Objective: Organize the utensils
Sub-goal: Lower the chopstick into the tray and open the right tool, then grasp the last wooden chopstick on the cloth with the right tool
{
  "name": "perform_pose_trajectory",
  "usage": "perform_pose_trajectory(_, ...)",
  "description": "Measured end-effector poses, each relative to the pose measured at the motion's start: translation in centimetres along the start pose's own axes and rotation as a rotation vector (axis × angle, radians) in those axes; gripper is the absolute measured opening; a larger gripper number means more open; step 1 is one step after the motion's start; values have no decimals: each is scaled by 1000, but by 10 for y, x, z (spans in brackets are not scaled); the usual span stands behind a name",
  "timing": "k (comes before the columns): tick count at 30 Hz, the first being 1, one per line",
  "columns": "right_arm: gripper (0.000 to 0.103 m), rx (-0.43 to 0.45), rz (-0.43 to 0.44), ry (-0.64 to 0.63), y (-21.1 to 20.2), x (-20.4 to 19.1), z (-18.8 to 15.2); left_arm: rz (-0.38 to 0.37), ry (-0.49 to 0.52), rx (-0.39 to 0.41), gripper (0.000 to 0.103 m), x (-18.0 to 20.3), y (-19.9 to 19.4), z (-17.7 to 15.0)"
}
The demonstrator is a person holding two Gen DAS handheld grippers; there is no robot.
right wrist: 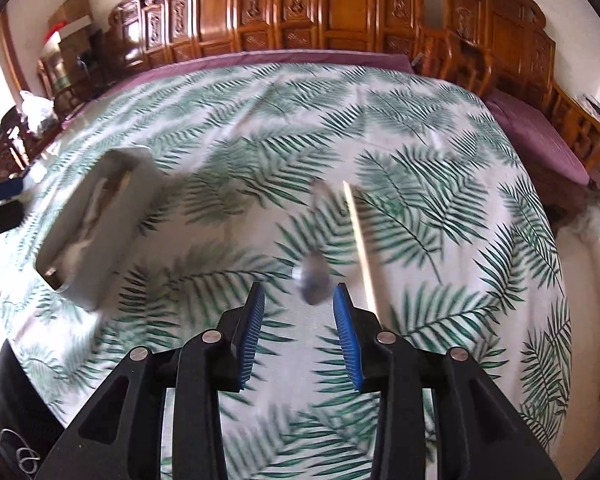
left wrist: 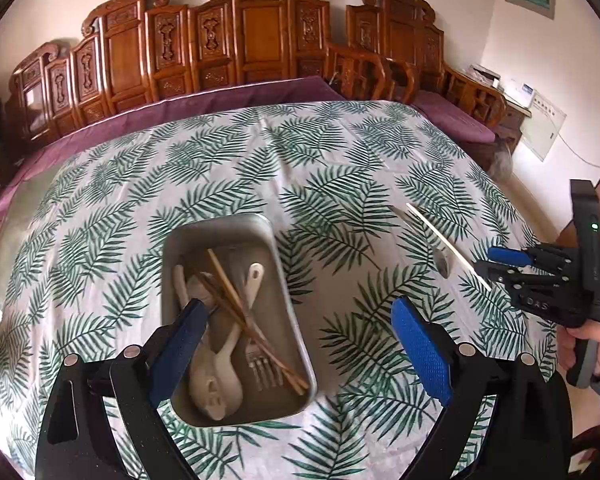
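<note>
Loose metal spoon (right wrist: pixel 314 280) and pale chopstick (right wrist: pixel 360 240) lay on the leaf-print worktop (right wrist: pixel 440 200), right of the metal tray (left wrist: pixel 296 320).
Right tongs (right wrist: pixel 298 336) part-spread, empty; left tongs (left wrist: pixel 300 344) spread wide, empty over tray. Spoon: blurred, shiny, likely slick, stiff; best pinched mid-handle.

I see a rectangular metal tray (left wrist: pixel 236 232) at lower centre of the left view, holding white spoons (left wrist: pixel 220 360), a metal fork (left wrist: pixel 265 368) and brown chopsticks (left wrist: pixel 244 312) crossed over them; right of it, a pale chopstick (left wrist: pixel 446 244) and metal spoon (right wrist: pixel 313 280) lie loose
</note>
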State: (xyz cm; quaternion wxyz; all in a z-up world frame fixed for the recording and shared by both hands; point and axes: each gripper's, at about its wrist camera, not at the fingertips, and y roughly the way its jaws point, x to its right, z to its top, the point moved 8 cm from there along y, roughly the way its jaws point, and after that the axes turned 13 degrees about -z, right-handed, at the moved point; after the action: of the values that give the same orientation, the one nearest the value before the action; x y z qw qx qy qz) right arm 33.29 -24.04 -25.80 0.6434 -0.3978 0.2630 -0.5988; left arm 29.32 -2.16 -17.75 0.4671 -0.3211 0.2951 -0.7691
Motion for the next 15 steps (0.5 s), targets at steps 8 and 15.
perform_pose_trajectory(8, 34, -70, -39, -14, 47, 24, -8, -30, 40, -39, 90, 28, 26, 2)
perform_pose_trajectory(15, 24, -99, -41, -33, 69, 26, -10, -50, 64, -94, 90, 48, 52, -2)
